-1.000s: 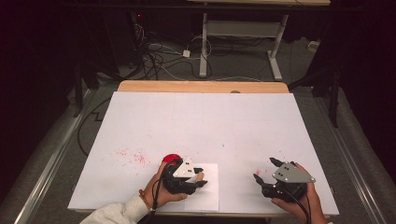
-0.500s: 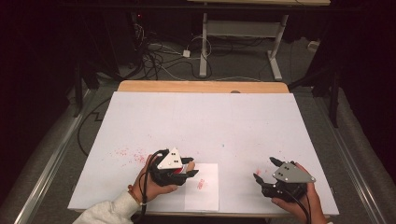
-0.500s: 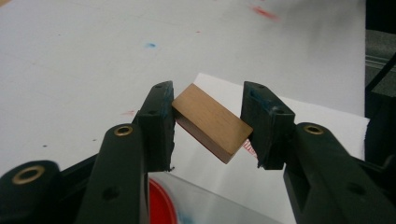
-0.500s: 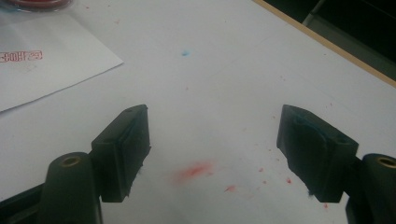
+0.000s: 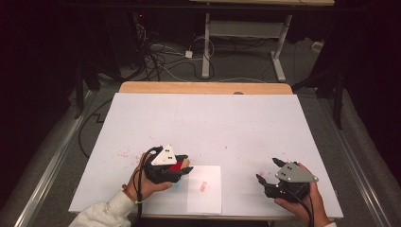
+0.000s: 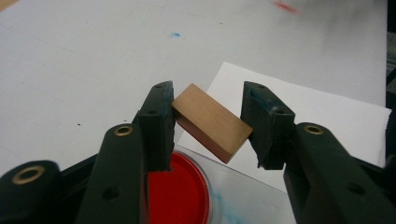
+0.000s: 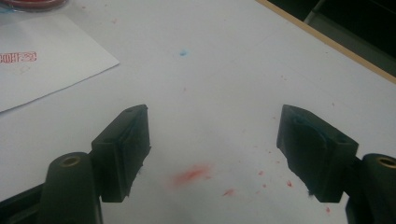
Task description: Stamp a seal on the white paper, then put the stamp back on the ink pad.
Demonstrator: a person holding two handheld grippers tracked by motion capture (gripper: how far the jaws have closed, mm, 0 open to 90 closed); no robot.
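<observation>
My left gripper [image 6: 210, 123] is shut on a small wooden stamp block [image 6: 210, 121], held tilted between its pads. Right below it lies a round red ink pad [image 6: 177, 191], partly hidden by the left jaw. In the high view the left gripper [image 5: 186, 166] hovers over the ink pad [image 5: 177, 167], just left of a white paper sheet [image 5: 208, 198]. The sheet carries a red stamp print [image 5: 203, 186]. My right gripper [image 5: 266, 169] rests near the front right of the table. Its jaws [image 7: 215, 144] stand wide apart with nothing between them. The same paper [image 7: 42, 70] and print [image 7: 16, 57] lie to its upper left.
The white table top [image 5: 208, 123] has red ink smears at the front left [image 5: 125, 153] and under the right gripper [image 7: 194, 173], plus a small blue dot [image 7: 183, 52]. A wooden strip [image 5: 203, 87] borders the far edge. Cables and desk legs lie on the floor beyond.
My left gripper has moved left off the paper with the block and now hangs over the ink pad. The red print on the sheet has come into view. The right gripper kept still.
</observation>
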